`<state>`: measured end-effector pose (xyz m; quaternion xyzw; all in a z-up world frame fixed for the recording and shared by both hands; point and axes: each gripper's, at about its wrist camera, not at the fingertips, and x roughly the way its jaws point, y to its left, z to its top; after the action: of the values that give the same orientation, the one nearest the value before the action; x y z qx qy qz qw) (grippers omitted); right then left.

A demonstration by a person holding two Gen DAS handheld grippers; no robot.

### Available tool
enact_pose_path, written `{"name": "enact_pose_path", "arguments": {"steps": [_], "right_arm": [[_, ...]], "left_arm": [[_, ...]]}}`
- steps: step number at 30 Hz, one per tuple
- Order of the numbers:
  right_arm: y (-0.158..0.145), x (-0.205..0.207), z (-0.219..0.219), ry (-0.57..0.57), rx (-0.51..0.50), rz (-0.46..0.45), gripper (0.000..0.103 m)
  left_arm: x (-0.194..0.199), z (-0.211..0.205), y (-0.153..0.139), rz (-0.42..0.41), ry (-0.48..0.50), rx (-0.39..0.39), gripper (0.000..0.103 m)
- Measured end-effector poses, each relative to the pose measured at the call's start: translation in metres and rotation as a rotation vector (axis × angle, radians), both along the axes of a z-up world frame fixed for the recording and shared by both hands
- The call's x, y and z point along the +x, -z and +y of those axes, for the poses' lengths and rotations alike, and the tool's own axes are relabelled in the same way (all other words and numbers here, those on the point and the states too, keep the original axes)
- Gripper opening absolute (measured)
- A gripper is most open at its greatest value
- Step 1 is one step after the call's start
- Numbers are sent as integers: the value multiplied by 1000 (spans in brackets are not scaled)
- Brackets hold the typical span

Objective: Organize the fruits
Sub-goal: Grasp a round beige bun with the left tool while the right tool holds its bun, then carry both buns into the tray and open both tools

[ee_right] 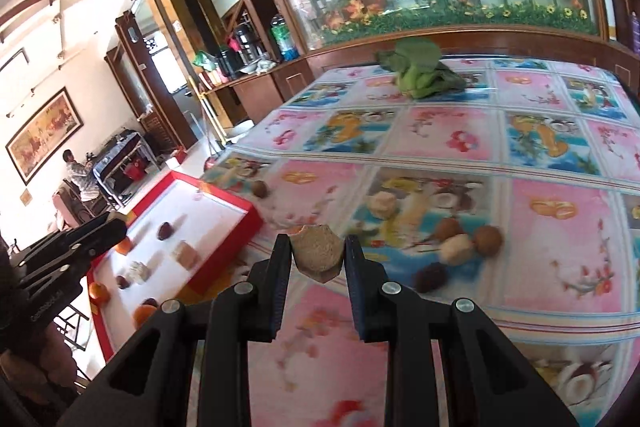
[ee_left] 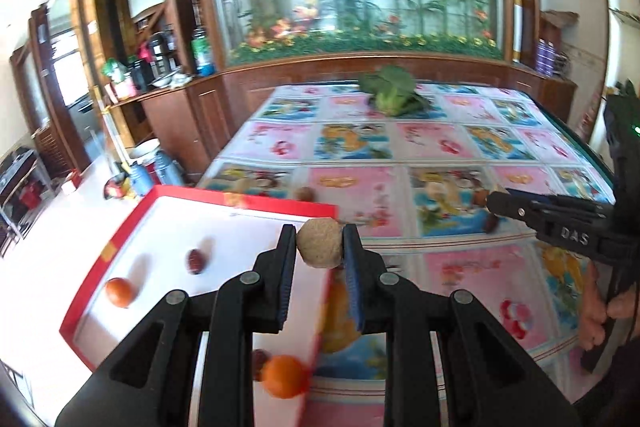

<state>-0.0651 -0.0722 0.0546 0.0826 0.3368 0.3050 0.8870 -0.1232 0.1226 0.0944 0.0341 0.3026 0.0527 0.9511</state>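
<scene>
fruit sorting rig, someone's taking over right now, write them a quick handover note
Left gripper: shut on a round tan fruit, held over the right edge of the red tray.
Right gripper: shut on a brown angular piece, held above the tablecloth, right of the tray.
Done: the tray already holds several oranges, dark red fruits and a few pale blocks.
Left: drop both held pieces into the tray, then collect the loose cluster on the cloth at right and the small brown fruit near the tray's far corner. The leafy greens sit at the far edge.
</scene>
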Motion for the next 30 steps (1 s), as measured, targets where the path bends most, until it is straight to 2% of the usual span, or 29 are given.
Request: {"name": "enact_pose_path", "arguments": {"steps": [6,14,22,25,30], "right_arm": [[-4,-12,61,-92,38,-3,25],[-2,-23,136,-183,-28,-8,25],[6,-34,170,-238,-97,-3,26],[10,-35,178,-234,-133,-11,26],[21,-29,180,-212,-163,29,26]], "left_arm": [[-11,38,3,-18,-85,8,25],[-23,87,12,-29,-166,-7,25],[-28,117,25,-14,-192,-44,25],[-29,123,31,-5,-191,-58,25],[-28,131,40,18,-195,-67,25]]}}
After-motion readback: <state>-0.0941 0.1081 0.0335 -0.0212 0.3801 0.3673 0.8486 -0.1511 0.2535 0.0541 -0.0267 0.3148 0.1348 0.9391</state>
